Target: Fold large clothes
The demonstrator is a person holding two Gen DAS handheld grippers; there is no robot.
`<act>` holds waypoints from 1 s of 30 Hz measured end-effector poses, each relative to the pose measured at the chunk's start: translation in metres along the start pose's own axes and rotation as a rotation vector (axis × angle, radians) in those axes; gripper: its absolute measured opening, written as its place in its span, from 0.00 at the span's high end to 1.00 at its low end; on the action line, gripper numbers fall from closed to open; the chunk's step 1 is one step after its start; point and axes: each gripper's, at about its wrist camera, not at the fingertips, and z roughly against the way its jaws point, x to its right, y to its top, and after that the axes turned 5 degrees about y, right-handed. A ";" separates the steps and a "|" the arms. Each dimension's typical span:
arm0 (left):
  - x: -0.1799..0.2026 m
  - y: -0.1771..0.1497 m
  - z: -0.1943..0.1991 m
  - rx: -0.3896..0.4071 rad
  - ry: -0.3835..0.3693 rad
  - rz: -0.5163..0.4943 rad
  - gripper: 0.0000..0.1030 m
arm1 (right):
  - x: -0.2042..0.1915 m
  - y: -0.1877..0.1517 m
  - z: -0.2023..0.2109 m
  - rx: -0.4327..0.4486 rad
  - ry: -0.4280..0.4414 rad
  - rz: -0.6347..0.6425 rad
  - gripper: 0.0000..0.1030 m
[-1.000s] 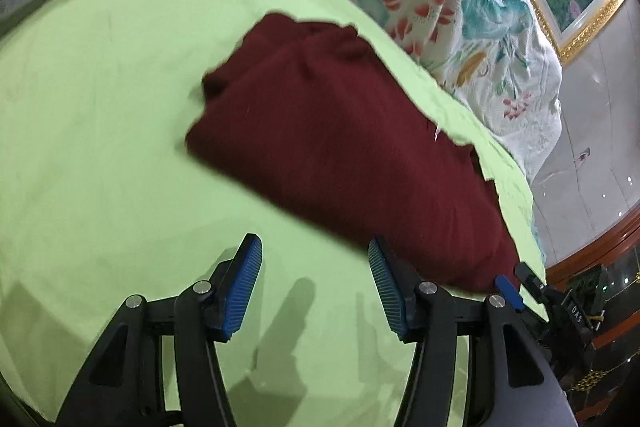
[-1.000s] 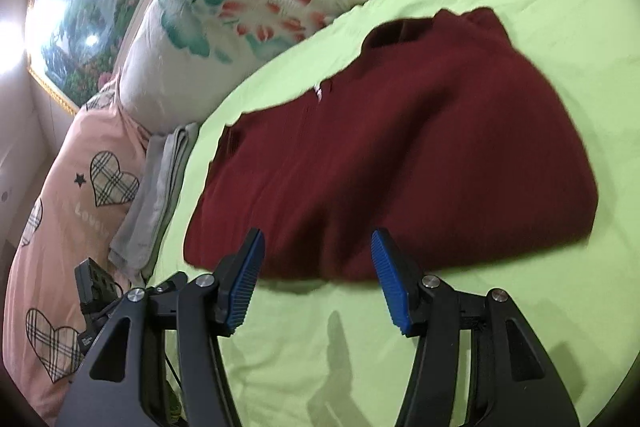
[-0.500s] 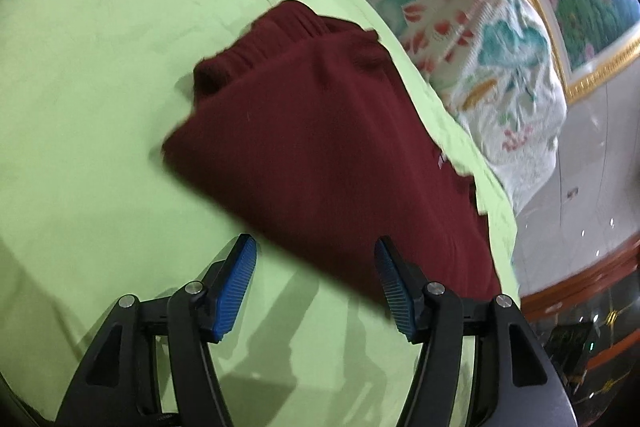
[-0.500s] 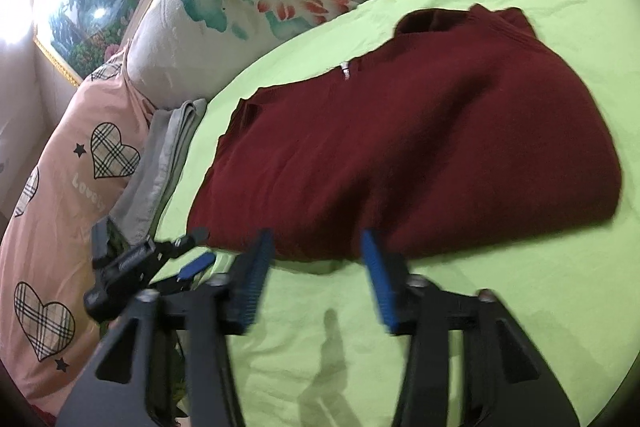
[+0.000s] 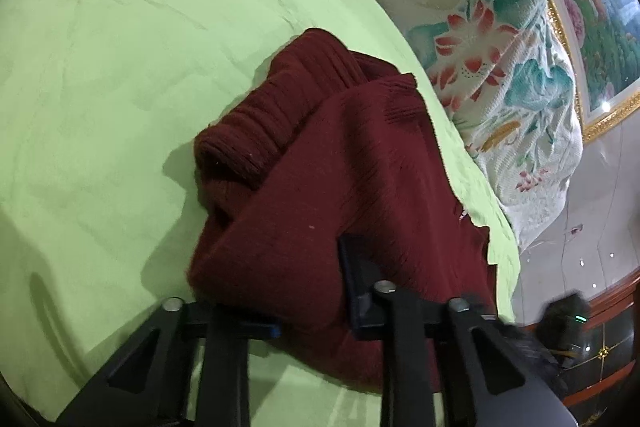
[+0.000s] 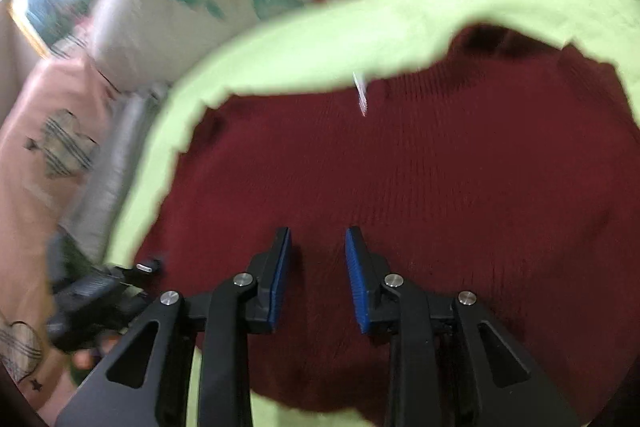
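Sweater gripped at its near edge

Dark red sweater (image 5: pixel 360 179) lies folded on the bed's green sheet (image 5: pixel 120 67), near the edge by the floral quilt (image 5: pixel 500 67). The left hand-held gripper (image 5: pixel 304 291) has just closed, pinching its near fold. The right hand-held gripper (image 6: pixel 318 267), also closing, is not yet shut, its blue pads (image 6: pixel 354 279) apart above the knit.

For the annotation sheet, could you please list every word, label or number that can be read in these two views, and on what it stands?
None can be read.
Small white tag on the maroon sweater: smeared by motion blur, unreadable.
Pink heart-print pillow: any lettering is too blurred to make out.
Floral quilt: pattern only, no text.
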 end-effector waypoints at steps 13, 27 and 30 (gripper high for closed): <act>0.140 -0.012 0.038 0.076 -0.289 -0.353 0.88 | 0.022 -0.005 -0.003 0.018 0.063 -0.095 0.76; 0.205 -0.112 -0.056 -0.157 -0.250 -0.589 0.90 | 0.104 -0.012 0.091 0.185 0.415 -0.385 0.34; 0.201 -0.108 -0.049 -0.144 -0.266 -0.578 0.90 | 0.089 0.000 0.083 0.115 0.365 -0.318 0.30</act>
